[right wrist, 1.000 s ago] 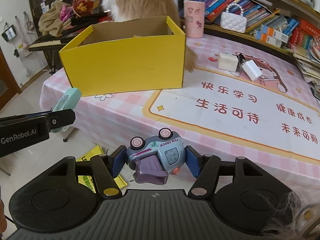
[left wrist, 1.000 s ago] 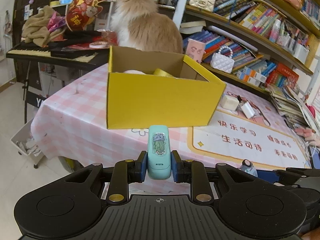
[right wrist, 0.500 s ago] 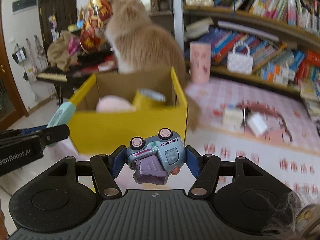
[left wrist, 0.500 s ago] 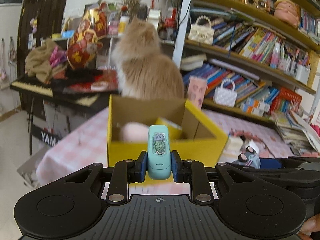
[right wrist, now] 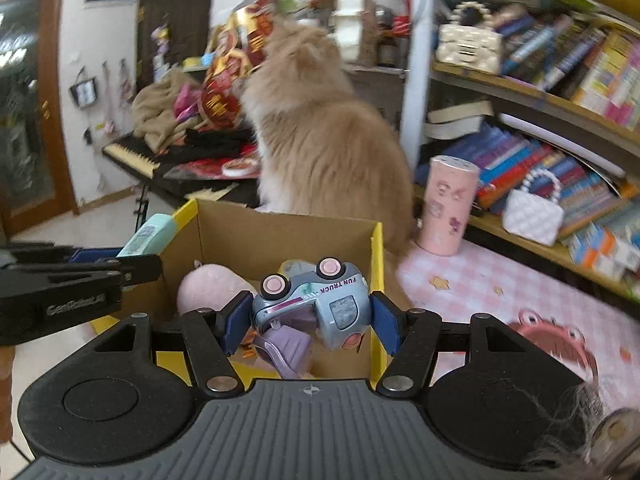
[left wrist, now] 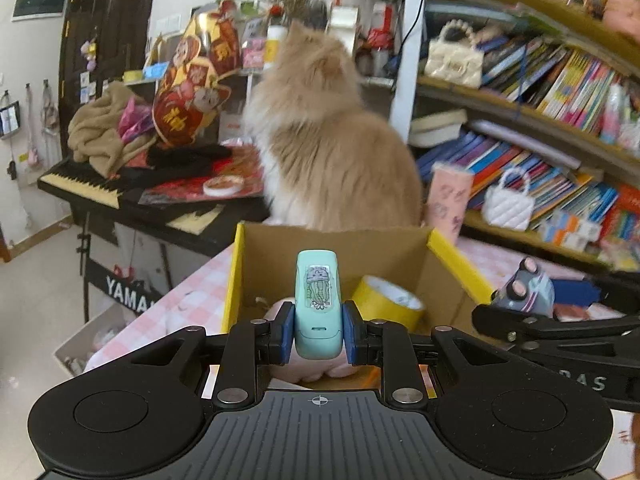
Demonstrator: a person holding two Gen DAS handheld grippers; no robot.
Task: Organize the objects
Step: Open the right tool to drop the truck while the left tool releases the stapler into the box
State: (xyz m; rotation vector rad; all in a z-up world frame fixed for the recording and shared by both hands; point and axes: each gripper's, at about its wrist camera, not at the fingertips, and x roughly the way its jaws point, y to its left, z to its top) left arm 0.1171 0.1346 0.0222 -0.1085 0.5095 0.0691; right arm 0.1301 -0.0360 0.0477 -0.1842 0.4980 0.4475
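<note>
My left gripper [left wrist: 318, 330] is shut on a mint-green stapler [left wrist: 318, 300] and holds it over the open yellow cardboard box [left wrist: 236, 272]. My right gripper [right wrist: 310, 320] is shut on a blue toy truck [right wrist: 320, 300], turned wheels up, over the same box [right wrist: 376, 248]. Inside the box lie a pink plush toy [right wrist: 210, 286] and a yellow tape roll [left wrist: 386, 300]. The truck also shows in the left wrist view [left wrist: 524, 288], and the stapler shows in the right wrist view [right wrist: 150, 234].
A fluffy tan cat [left wrist: 328, 148] sits just behind the box. A pink cylinder [right wrist: 450, 204] stands to its right on the pink checked tablecloth [right wrist: 480, 284]. Bookshelves [left wrist: 540, 92] fill the right. A keyboard piled with clutter [left wrist: 120, 176] stands at the left.
Both grippers have risen and moved forward from in front of the box to above its open top, each still holding its object. The box's inside has come into view.
</note>
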